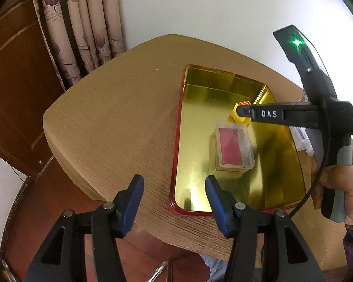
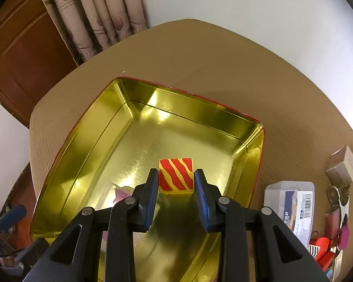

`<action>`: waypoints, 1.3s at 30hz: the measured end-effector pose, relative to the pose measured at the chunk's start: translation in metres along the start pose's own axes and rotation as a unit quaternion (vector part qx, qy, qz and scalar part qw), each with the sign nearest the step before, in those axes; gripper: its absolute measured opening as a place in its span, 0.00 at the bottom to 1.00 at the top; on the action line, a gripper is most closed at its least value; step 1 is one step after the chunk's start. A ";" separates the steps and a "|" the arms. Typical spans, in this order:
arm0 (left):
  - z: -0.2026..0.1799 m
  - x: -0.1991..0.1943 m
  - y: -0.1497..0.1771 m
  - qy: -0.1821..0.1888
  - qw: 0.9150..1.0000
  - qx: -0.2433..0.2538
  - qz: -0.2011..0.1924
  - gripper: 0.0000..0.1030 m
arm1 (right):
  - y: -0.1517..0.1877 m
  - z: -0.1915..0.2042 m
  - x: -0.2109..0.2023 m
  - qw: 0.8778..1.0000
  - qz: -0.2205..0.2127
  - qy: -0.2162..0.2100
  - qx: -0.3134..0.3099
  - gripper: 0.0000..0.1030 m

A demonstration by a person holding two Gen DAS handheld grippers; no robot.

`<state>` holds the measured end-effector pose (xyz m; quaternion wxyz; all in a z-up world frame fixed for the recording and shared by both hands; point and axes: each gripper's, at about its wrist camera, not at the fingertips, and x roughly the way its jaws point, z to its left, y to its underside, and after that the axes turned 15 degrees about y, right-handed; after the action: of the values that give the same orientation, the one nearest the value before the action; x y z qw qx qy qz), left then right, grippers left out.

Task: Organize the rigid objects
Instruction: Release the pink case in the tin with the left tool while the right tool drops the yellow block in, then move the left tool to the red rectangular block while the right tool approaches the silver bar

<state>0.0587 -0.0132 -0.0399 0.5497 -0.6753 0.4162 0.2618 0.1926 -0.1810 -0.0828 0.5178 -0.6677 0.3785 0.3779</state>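
Observation:
A gold-lined tin tray with a red rim [image 1: 177,138] [image 2: 87,122] lies on the round wooden table. In it lie a clear plastic case with a red card inside [image 1: 233,149] and a yellow block with red stripes [image 2: 176,175] [image 1: 238,108]. My right gripper [image 2: 176,176] [image 1: 243,112] is over the tray, its blue pads on either side of the striped block, touching or nearly so. My left gripper [image 1: 174,183] is open and empty above the table's near edge, at the tray's near left corner.
To the right of the tray on the table lie a clear plastic box with a label [image 2: 291,202], a small beige box [image 2: 343,164], keys [image 2: 336,197] and small red and pink items [image 2: 327,246]. A curtain [image 1: 82,28] and a wooden door [image 1: 14,89] stand behind.

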 end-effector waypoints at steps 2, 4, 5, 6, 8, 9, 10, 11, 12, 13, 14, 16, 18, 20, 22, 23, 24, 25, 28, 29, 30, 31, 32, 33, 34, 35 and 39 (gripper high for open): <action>0.000 0.001 0.000 -0.001 1.000 0.001 0.002 0.54 | -0.001 -0.002 -0.002 1.000 -0.004 -0.002 0.006 0.31; 0.000 0.002 0.000 -0.003 1.000 0.002 0.002 0.54 | 0.000 -0.009 -0.012 1.000 -0.021 -0.006 0.019 0.42; 0.000 0.002 0.000 -0.004 1.000 0.003 0.003 0.54 | -0.001 -0.009 -0.015 0.999 -0.029 -0.007 0.024 0.51; -0.001 0.003 0.000 -0.005 1.000 0.003 0.004 0.54 | 0.000 -0.014 -0.024 0.998 -0.045 -0.014 0.035 0.58; -0.001 0.004 0.001 -0.006 1.000 0.006 0.005 0.54 | 0.001 -0.019 -0.037 0.996 -0.067 -0.022 0.050 0.61; -0.002 0.004 0.001 -0.008 1.000 0.008 0.006 0.54 | 0.003 -0.023 -0.046 0.995 -0.081 -0.028 0.058 0.62; -0.002 0.004 0.001 -0.010 1.000 0.011 0.006 0.54 | 0.005 -0.025 -0.053 0.993 -0.091 -0.031 0.063 0.63; -0.003 0.005 0.002 -0.011 1.000 0.012 0.006 0.54 | 0.008 -0.028 -0.061 0.992 -0.102 -0.030 0.066 0.65; -0.003 0.004 0.003 -0.012 1.000 0.014 0.007 0.54 | 0.013 -0.031 -0.070 0.991 -0.114 -0.022 0.068 0.68; -0.004 0.004 0.003 -0.012 1.000 0.016 0.007 0.54 | 0.019 -0.034 -0.078 0.990 -0.124 -0.014 0.068 0.70; -0.005 0.004 0.004 -0.012 1.000 0.017 0.007 0.54 | 0.026 -0.037 -0.085 0.988 -0.134 -0.007 0.069 0.72; -0.007 0.004 0.005 -0.014 1.000 0.020 0.008 0.54 | 0.046 -0.046 -0.100 0.986 -0.153 0.013 0.072 0.76; -0.010 0.004 0.006 -0.016 1.000 0.022 0.009 0.54 | 0.066 -0.057 -0.109 0.983 -0.160 0.037 0.078 0.82; -0.012 0.004 0.006 -0.017 0.999 0.026 0.010 0.54 | 0.088 -0.073 -0.114 0.981 -0.161 0.060 0.088 0.86; -0.015 0.003 0.007 -0.020 0.999 0.031 0.009 0.54 | 0.114 -0.094 -0.120 0.978 -0.156 0.088 0.104 0.90; -0.017 0.003 0.008 -0.022 0.999 0.035 0.008 0.54 | 0.128 -0.106 -0.120 0.977 -0.150 0.102 0.113 0.91; -0.019 0.003 0.009 -0.023 0.999 0.039 0.008 0.54 | 0.145 -0.123 -0.120 0.974 -0.142 0.121 0.125 0.92; -0.022 0.002 0.010 -0.025 0.999 0.043 0.008 0.54 | 0.157 -0.133 -0.121 0.973 -0.137 0.132 0.132 0.92; -0.032 0.001 0.014 -0.033 0.998 0.058 0.005 0.54 | 0.197 -0.175 -0.113 0.965 -0.103 0.175 0.167 0.92; -0.036 0.000 0.015 -0.035 0.997 0.064 0.005 0.54 | 0.211 -0.190 -0.111 0.962 -0.093 0.181 0.182 0.92; -0.040 -0.001 0.016 -0.035 0.997 0.068 0.005 0.54 | 0.224 -0.206 -0.109 0.958 -0.082 0.190 0.196 0.92; -0.044 -0.001 0.017 -0.034 0.997 0.073 0.005 0.54 | 0.234 -0.218 -0.107 0.955 -0.075 0.198 0.206 0.92; -0.047 -0.002 0.017 -0.033 0.997 0.076 0.005 0.54 | 0.244 -0.230 -0.105 0.952 -0.068 0.207 0.216 0.92; -0.051 -0.004 0.017 -0.033 0.996 0.079 0.005 0.54 | 0.256 -0.242 -0.104 0.948 -0.062 0.217 0.224 0.92; -0.057 -0.005 0.018 -0.034 0.996 0.085 0.004 0.54 | 0.263 -0.249 -0.103 0.946 -0.060 0.222 0.226 0.92; -0.060 -0.007 0.018 -0.035 0.995 0.089 0.004 0.54 | 0.271 -0.256 -0.102 0.943 -0.059 0.234 0.228 0.92; -0.079 -0.015 0.020 -0.039 0.994 0.102 -0.003 0.54 | 0.292 -0.276 -0.096 0.935 -0.053 0.270 0.223 0.94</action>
<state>0.0260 -0.0856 -0.0174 0.6323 -0.6061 0.4175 0.2422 -0.0789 -0.4920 -0.0655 0.5511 -0.6309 0.5426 0.0616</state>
